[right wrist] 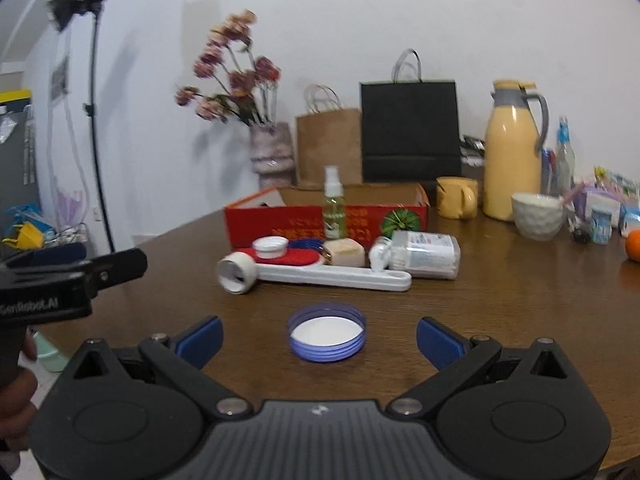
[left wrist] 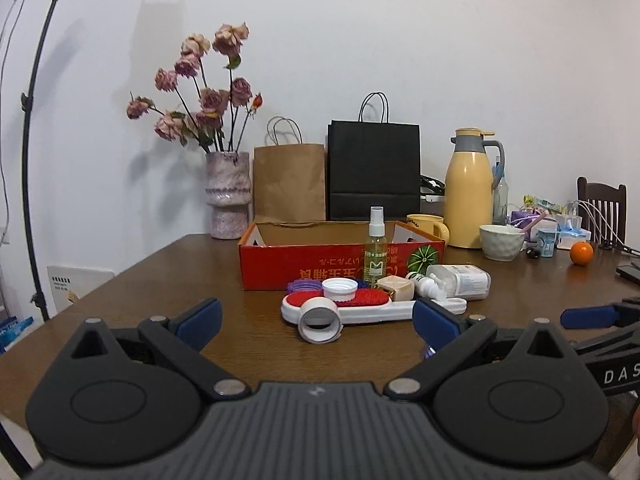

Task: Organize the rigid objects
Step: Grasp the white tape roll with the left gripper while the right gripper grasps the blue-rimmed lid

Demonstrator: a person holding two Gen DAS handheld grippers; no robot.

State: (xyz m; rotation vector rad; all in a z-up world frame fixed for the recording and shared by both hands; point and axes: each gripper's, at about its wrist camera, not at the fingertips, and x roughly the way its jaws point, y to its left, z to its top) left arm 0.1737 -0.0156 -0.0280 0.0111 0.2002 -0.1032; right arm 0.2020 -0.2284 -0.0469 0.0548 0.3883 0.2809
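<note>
An open red cardboard box stands mid-table. In front of it lie a white brush with red bristles, a white tape roll, a white cap, a spray bottle, a beige block and a clear plastic case. A blue lid lies upside down between the fingers of my open right gripper. My left gripper is open and empty, just short of the tape roll.
A vase of dried roses, a brown bag, a black bag, a yellow thermos, a yellow mug, a white bowl and an orange stand at the back and right. A light stand is at the left.
</note>
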